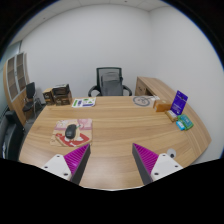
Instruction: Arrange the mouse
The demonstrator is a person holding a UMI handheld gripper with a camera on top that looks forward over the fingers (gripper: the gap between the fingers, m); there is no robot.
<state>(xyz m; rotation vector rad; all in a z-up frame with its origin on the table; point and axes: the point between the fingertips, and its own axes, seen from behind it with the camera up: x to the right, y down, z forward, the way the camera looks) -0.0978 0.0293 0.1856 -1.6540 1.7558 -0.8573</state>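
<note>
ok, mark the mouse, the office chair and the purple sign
mouse (71,131), gripper view, top of its body
office chair (108,80), gripper view, backrest
purple sign (179,100), gripper view, front face

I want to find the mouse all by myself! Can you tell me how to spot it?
Start at the big wooden table. Ahead of the open gripper, off to its left, lies a pinkish mat. The mouse is the small dark oval on it, the only dark rounded thing there.

A wide wooden counter (115,125) carries a dark mouse (71,131) lying on a pinkish mat (76,128), papers (84,101) near the far edge, and a purple sign (179,100) beside a teal box (183,123).
</note>
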